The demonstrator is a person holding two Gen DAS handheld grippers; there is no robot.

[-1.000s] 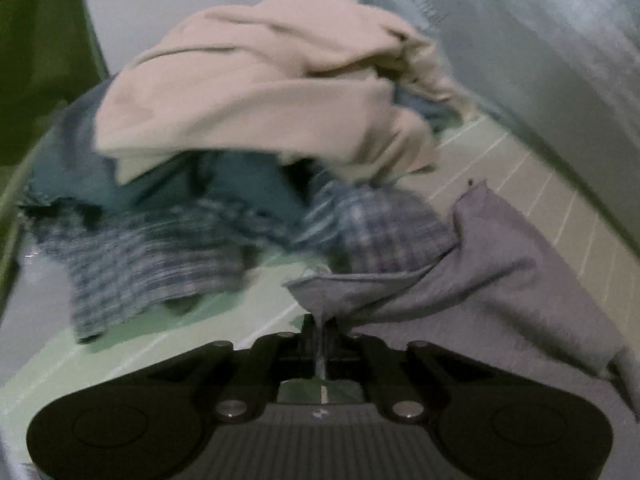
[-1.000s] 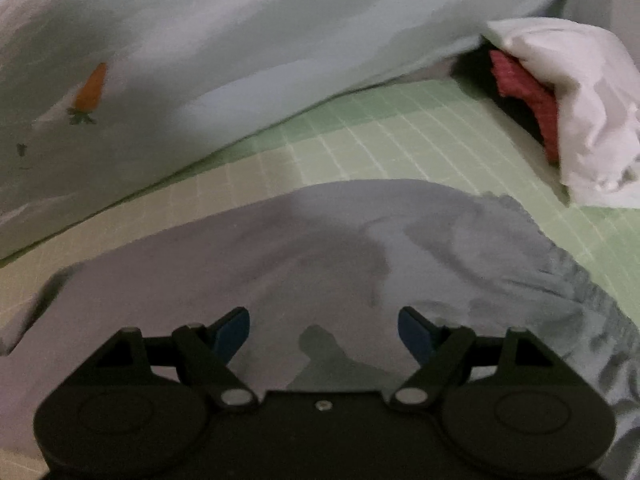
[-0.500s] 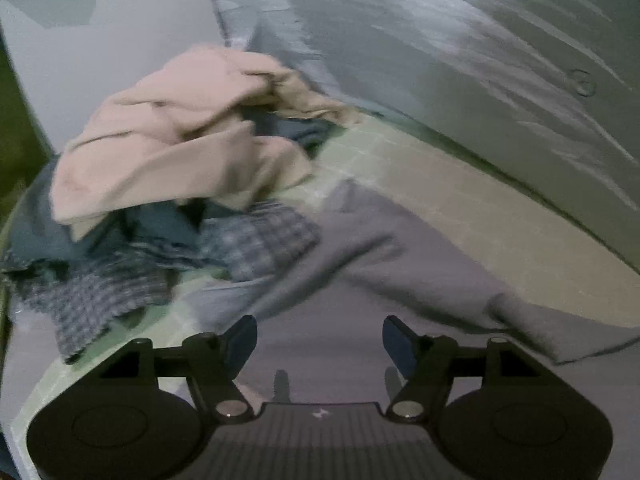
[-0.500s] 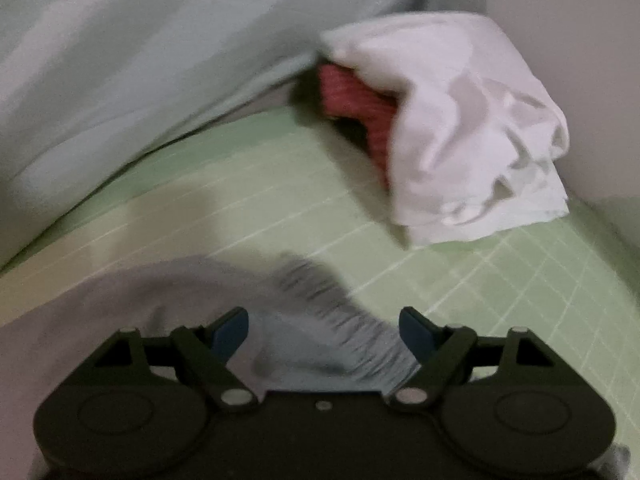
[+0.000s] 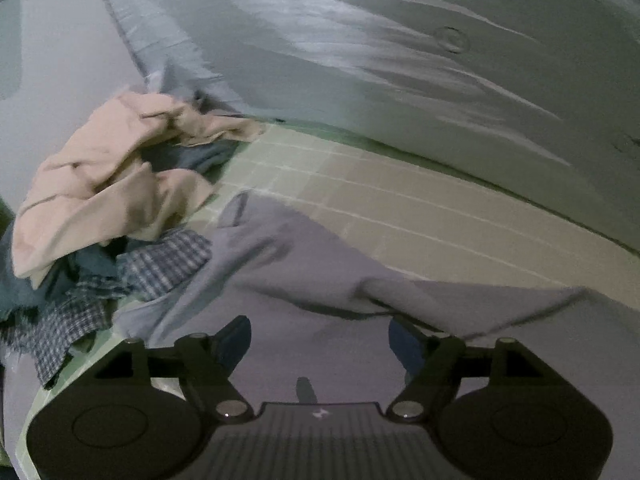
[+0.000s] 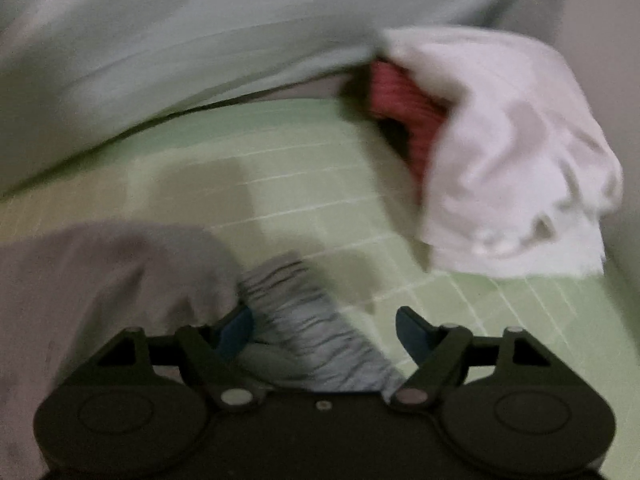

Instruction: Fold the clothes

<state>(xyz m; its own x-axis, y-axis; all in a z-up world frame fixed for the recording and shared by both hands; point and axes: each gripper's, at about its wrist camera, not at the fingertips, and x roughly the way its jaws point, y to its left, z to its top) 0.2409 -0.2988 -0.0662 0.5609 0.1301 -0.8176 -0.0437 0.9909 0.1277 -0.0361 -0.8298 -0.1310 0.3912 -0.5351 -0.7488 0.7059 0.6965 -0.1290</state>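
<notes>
Green checked bedding in the left wrist view: left gripper, pinching the grey garment a second ago, now spread above it, cloth flat beside the clothes pile. Right wrist view: right gripper spread, shifted to the garment's gathered waistband near the white cloth; likely a fresh grip.

So the right gripper has its jaws spread wide, blue pads on both sides, nothing pinched. The gathered waistband of a grey garment runs right between them, scrunched and ribbed, touching the left pad as far as I can tell. The rest of that garment spreads off to the left over a light green grid-patterned sheet. Upper right there's a crumpled white cloth draped over something red and ribbed. Behind it all a pale blue-green blanket bunches up along the back. Whole shot is pretty blurry
</notes>
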